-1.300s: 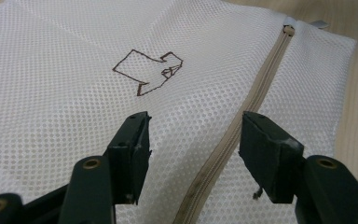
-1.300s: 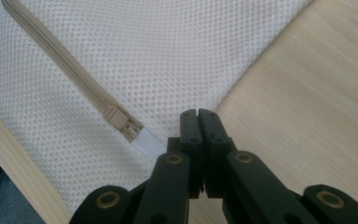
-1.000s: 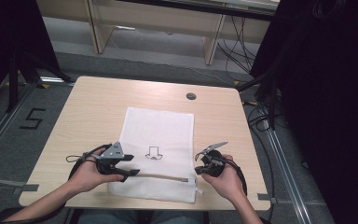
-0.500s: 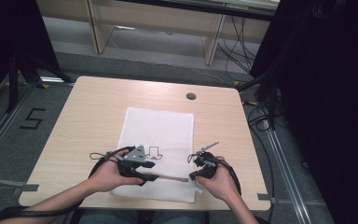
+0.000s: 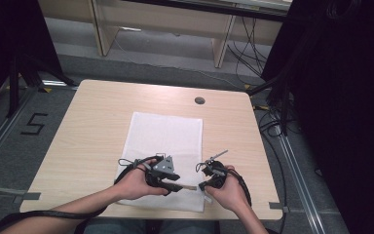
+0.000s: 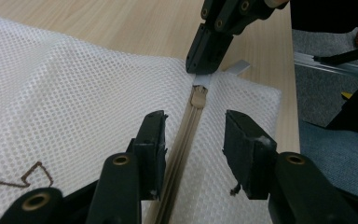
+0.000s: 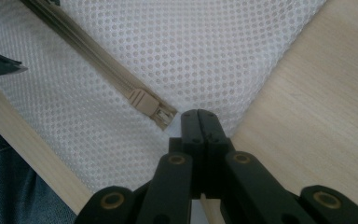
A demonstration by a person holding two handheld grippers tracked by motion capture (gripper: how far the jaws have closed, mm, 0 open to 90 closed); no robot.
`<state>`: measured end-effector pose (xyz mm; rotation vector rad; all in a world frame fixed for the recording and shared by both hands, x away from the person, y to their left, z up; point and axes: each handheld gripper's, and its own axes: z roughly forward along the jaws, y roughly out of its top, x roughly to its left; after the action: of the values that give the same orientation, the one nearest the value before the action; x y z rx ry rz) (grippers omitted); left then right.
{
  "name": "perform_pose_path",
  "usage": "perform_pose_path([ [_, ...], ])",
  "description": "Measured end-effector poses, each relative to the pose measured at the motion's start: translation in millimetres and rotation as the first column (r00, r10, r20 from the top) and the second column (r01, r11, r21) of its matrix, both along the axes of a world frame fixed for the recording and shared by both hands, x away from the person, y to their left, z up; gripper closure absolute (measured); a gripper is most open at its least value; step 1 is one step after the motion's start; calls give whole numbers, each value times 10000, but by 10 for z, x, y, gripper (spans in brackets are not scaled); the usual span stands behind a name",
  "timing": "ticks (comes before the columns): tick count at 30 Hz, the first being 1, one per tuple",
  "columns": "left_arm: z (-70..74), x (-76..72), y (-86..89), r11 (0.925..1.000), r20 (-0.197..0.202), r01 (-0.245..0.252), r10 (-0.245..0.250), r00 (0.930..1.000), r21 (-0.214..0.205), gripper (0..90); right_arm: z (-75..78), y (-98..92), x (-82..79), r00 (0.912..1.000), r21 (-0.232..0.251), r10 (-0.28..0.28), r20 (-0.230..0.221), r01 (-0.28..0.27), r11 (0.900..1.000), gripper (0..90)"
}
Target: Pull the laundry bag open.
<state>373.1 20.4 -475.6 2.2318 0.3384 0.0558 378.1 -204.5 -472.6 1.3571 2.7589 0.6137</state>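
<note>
White mesh zippered laundry bag [image 5: 168,141]: near edge hidden under both hands in the high view. Beige zipper [image 7: 74,39] runs off the top-left of the right gripper view. Brown stitched mark [image 6: 28,175] cut off at the left edge of the left gripper view.

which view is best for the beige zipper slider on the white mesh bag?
Right gripper view: the beige zipper slider is close, sharp and unobstructed on the white mesh bag. Left gripper view shows it smaller, beyond the open jaws. High view: too small to tell.

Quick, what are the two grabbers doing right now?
Left gripper: open, fingers have just been closing, either side of the mesh bag's zipper, not pressing.
Right gripper: shut on the zipper's end tab.
</note>
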Motion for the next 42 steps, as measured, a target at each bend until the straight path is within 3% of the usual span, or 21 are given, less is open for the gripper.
perform_pose_path([
  [1,-5,4,-10,10000,-83,-66,66,9999,14,582,5,10,-7,9998,-49,-125,-168,124,9999,900],
  [3,-16,18,-24,10000,-50,-68,68,10000,60,580,-14,16,7,9999,-95,66,-84,-67,9999,900],
  [4,-25,19,-32,9999,-137,-144,145,9998,55,580,-13,35,-10,9995,-135,-177,-248,173,9998,900],
  [6,-24,33,-36,9999,-39,-51,52,10000,103,579,-55,42,8,9999,-240,148,9,-148,9996,900],
  [10,-30,35,-41,9998,-91,-126,127,9999,122,576,-67,47,9,9987,-106,-314,-410,310,9995,900],
  [16,-55,35,-67,9998,-153,-104,106,9998,153,573,-87,11,9,9989,188,-313,-358,320,9993,900],
  [19,-66,40,-94,9999,-93,-55,56,9999,158,573,-76,44,-14,9980,-69,-529,-348,527,9986,900],
  [20,-69,40,-108,9999,-133,-41,42,9999,122,573,-84,40,0,9999,-106,-67,-149,65,9999,900],
  [21,-75,29,-123,9999,-305,-129,131,9994,69,573,-71,64,-15,9997,-210,-148,-203,144,9997,900],
  [24,-81,27,-158,9999,-339,-33,38,9994,133,579,-64,84,-22,9998,-420,-123,-173,115,9991,900],
  [27,-92,51,-184,9996,-189,68,-62,9998,286,590,-73,69,-9,9999,-287,-22,-111,19,9996,900],
  [30,-98,57,-218,9997,-376,9,0,9993,231,606,-72,69,-7,9999,-287,42,-97,-45,9996,900],
  [38,-170,107,-328,9991,-225,242,-234,9995,346,632,-72,67,-1,9999,-290,78,-127,-82,9995,900],
  [42,-212,109,-371,9990,-384,218,-203,9991,400,648,-69,73,-6,9998,-282,-43,-195,38,9996,900],
])
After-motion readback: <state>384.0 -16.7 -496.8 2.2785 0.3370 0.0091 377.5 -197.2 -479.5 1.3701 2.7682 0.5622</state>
